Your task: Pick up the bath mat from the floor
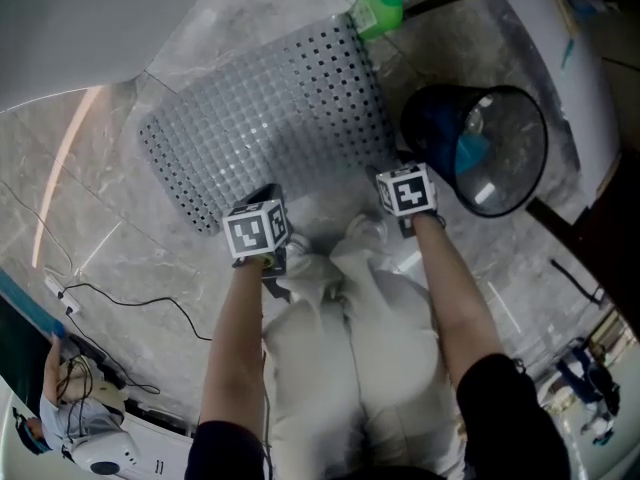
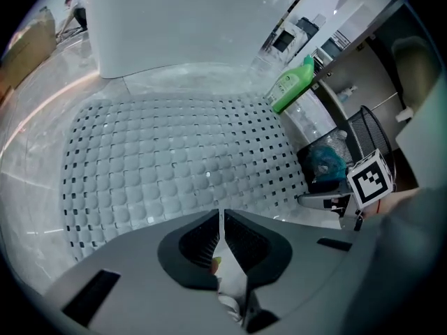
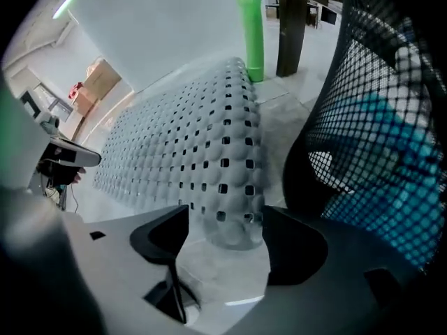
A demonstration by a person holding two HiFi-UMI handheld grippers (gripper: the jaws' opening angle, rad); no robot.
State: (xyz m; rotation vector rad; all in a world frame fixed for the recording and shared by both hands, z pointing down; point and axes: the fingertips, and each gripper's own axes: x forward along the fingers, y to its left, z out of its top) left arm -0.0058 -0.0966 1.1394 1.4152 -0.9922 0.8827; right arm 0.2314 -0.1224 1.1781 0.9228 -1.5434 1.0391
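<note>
The bath mat (image 1: 270,118) lies flat on the grey marbled floor (image 1: 90,228), a pale grey sheet of small bumps with rows of square holes along its edges. Both tongs are at the mat's near edge. The left tongs (image 2: 220,222) are closed narrow, their two black pads together with only a thin slit between them; the mat's edge lies just ahead of the tips, and nothing can be made out held in them. The right tongs (image 3: 223,232) stand wide apart at the mat's near right corner. That corner reaches in between the two pads, which stay clear of it on both sides, so it is not gripped. A green bottle (image 1: 378,10) stands just beside the mat's far right corner. A black mesh bin (image 1: 425,128) stands to the right of the mat, close to its right edge, with something blue (image 1: 470,153) inside. A thin dark cable (image 1: 130,293) trails over the floor well to the left of the mat's near edge
</note>
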